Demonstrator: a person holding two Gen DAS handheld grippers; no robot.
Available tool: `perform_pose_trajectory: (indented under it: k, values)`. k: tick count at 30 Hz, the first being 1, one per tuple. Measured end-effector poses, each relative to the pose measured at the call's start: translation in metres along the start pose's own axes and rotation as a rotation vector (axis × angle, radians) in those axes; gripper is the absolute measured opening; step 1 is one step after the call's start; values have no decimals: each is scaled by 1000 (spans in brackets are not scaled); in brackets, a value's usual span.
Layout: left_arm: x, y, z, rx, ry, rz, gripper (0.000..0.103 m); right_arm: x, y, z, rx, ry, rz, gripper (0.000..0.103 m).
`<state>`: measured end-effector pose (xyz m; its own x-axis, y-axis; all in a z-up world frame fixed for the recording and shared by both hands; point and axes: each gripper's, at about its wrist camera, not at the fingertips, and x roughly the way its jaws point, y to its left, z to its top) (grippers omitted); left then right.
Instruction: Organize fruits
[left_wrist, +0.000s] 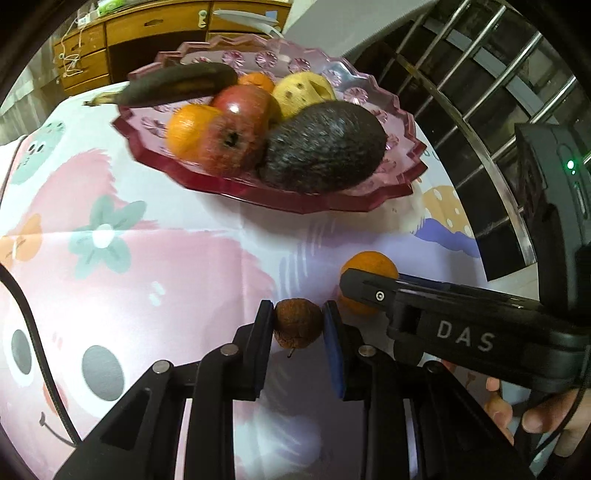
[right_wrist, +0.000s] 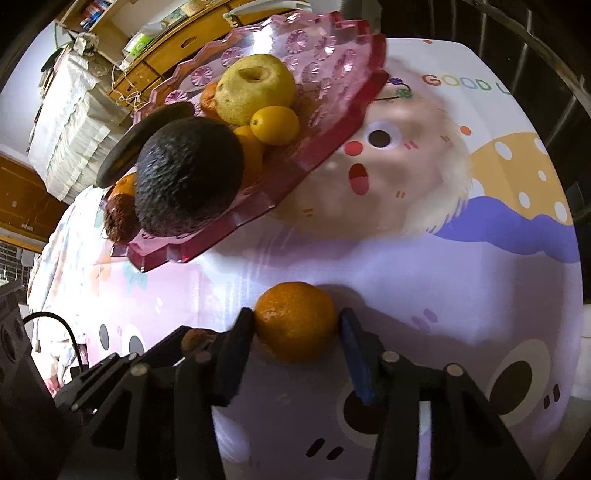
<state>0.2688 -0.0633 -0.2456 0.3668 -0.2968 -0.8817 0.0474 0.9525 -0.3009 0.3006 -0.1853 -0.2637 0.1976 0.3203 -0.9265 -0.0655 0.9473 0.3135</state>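
Brown, wrinkled small fruit (left_wrist: 297, 324) sits pinched between your left gripper (left_wrist: 297, 325) pads; the right gripper (right_wrist: 297, 325) brackets an orange (right_wrist: 295, 320), contact uncertain.

Both fruits lie low over the printed tablecloth (left_wrist: 147, 258), and the pink glass fruit dish (left_wrist: 207, 188) stands ahead and up-table of both tools, already carrying avocado (left_wrist: 325, 147), apple (left_wrist: 236, 136) and banana (left_wrist: 181, 85). Wooden drawers (left_wrist: 147, 26) stand behind, metal railing (left_wrist: 480, 92) right.

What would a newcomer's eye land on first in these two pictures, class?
Probably the pink scalloped fruit dish at the back of the table, heaped with a dark avocado, a red apple and a blackened banana. Nearer, the left gripper pinches a small brown fruit, and the right gripper brackets an orange on the cartoon tablecloth.
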Motion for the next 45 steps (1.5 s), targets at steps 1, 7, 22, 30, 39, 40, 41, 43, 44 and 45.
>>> perform_pose_trajectory:
  k: [1, 7, 22, 30, 39, 40, 41, 43, 44, 45]
  values:
    - [-4, 2, 0, -2, -7, 2, 25, 0, 3, 0, -11, -1, -13, 45]
    - [-31, 10, 6, -5, -44, 13, 25, 1, 7, 1, -33, 19, -28, 43]
    - [-74, -6, 71, 19, -137, -40, 25, -53, -32, 21, 49, -38, -95, 43]
    - [-71, -6, 104, -27, -174, -18, 25, -85, -13, 48, -11, -146, -89, 43]
    - [-53, 3, 110, -68, -226, -29, 30, -70, 6, 65, -73, -184, -27, 44]
    - [-52, 2, 111, -65, -228, -25, 32, -67, 6, 66, -75, -178, -20, 45]
    - [-51, 2, 111, -63, -227, -20, 36, -65, 7, 67, -74, -173, -15, 45]
    - [-52, 1, 112, -61, -227, -14, 44, -62, 7, 68, -76, -164, -13, 45]
    - [-54, 1, 111, -61, -232, -12, 47, -61, 7, 68, -75, -165, -9, 46]
    - [-55, 1, 111, -62, -236, -10, 49, -62, 7, 69, -72, -170, 2, 48]
